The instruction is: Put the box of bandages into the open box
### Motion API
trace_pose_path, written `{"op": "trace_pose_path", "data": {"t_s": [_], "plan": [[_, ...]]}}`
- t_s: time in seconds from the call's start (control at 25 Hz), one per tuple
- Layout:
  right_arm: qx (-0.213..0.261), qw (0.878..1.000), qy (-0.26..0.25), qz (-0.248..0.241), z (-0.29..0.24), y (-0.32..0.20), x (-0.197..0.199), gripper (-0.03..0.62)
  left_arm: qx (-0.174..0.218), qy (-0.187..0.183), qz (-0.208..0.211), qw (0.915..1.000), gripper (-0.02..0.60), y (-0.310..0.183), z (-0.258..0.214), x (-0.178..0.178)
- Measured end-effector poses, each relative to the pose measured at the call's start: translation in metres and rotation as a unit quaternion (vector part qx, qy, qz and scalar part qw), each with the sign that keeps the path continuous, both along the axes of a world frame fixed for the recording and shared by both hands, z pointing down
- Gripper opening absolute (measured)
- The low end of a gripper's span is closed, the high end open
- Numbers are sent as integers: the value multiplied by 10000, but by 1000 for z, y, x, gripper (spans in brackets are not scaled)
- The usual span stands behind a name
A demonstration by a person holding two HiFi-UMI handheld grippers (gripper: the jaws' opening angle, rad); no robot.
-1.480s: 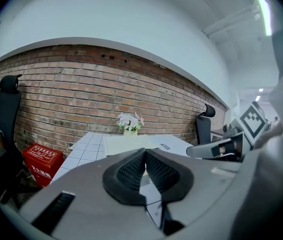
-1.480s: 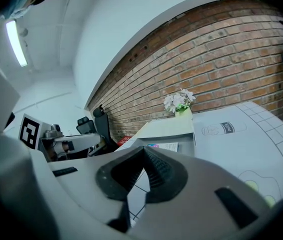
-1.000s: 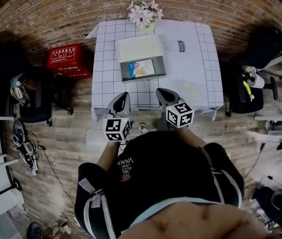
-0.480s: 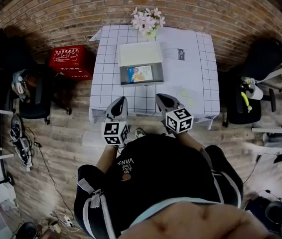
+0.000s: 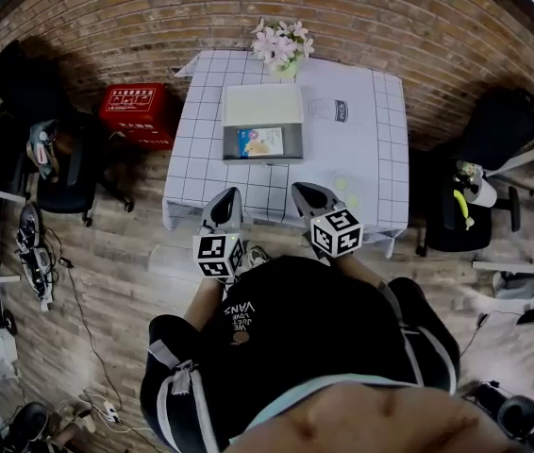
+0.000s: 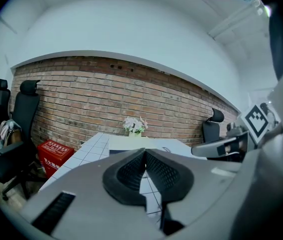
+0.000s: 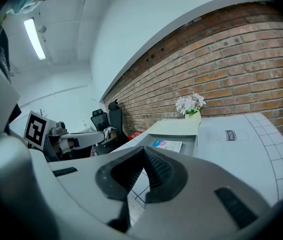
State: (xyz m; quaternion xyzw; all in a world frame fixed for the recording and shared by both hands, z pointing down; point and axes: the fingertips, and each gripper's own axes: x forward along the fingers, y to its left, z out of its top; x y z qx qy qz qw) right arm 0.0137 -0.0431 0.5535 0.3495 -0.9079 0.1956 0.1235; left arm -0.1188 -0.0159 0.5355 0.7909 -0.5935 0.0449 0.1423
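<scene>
Grey open box (image 5: 231,143), bandage box (image 5: 260,141) inside; left gripper (image 6: 145,153), right gripper (image 7: 144,150): fingers (image 6: 166,173) together.

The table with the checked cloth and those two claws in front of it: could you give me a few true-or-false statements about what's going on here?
1. The left claw and the right claw are both shut and hold nothing. True.
2. The flowers stand at the near edge of the table, beside the person. False: they stand at the far edge, by the brick wall.
3. The colourful small box lies inside the open box. True.
4. The red box sits on the table. False: it is on the floor, to the left of the table.
</scene>
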Motion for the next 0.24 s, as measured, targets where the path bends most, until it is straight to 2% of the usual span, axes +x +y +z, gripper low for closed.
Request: {"op": "trace_pose_path", "data": {"t_s": [0.24], "plan": [[27, 10000, 14, -87, -2, 6, 12, 3, -38, 41, -78, 10000, 11, 9, -1, 17]]}}
